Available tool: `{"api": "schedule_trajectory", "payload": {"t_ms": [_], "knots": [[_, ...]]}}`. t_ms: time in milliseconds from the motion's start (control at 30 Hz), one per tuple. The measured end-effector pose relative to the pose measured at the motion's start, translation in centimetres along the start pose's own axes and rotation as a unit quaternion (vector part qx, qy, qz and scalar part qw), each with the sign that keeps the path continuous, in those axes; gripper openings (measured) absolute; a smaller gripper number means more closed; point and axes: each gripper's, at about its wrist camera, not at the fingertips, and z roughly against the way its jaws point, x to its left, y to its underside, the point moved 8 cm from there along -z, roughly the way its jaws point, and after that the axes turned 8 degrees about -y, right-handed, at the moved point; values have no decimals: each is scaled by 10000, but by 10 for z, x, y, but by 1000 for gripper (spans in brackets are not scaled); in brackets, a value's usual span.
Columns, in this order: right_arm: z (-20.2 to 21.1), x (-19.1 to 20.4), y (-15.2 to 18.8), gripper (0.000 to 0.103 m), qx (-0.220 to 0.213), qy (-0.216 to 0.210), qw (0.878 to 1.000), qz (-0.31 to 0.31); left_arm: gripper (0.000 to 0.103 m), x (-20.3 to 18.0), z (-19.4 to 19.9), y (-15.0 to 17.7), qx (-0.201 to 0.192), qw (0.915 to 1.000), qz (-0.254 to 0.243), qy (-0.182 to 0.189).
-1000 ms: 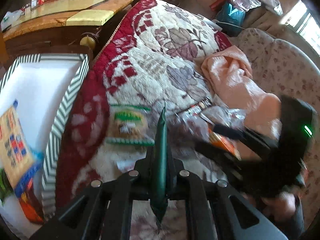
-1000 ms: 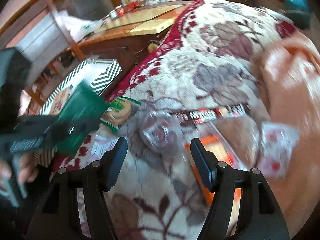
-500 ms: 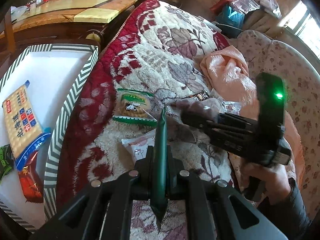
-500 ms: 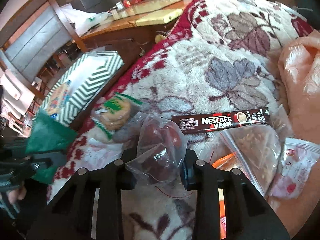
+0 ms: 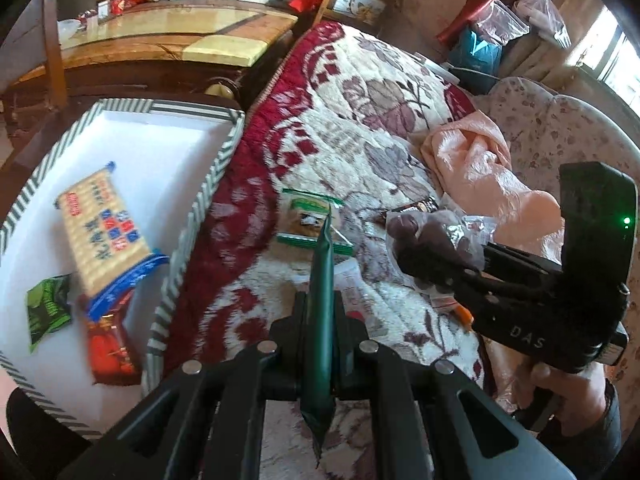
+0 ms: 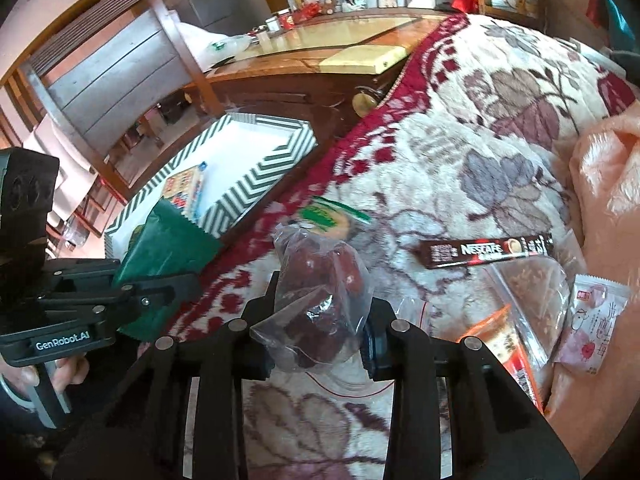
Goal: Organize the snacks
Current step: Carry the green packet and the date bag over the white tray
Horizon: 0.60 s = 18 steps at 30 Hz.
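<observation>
My left gripper is shut on a flat dark green packet, seen edge-on above the floral blanket; the right wrist view shows that packet broadside near the striped box. My right gripper is shut on a clear bag of dark red dates, held just above the blanket. A green-edged biscuit packet lies ahead of both grippers. The striped box holds a cracker pack, a small green packet and a red packet.
A Nescafe stick, a clear bag of brown snack, an orange packet and a pink-white packet lie on the blanket at right. A peach cloth is bunched beyond. A wooden table stands behind the box.
My right gripper has shut on the bag of dates and raised it off the blanket. My left gripper has carried the green packet leftwards, bringing more of the striped box into view.
</observation>
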Motion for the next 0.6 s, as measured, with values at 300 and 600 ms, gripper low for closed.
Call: {"api": "schedule_trajectory", "payload": {"t_ms": [300,600], "knots": [[-8,34,-8,31,53,-118,9997,224,11,28,9,1,-121,9995,162,-258],[-26,61,-17,31,206,-244,9986,414,11,56,14,-2,-172,9984,368,-402]]}}
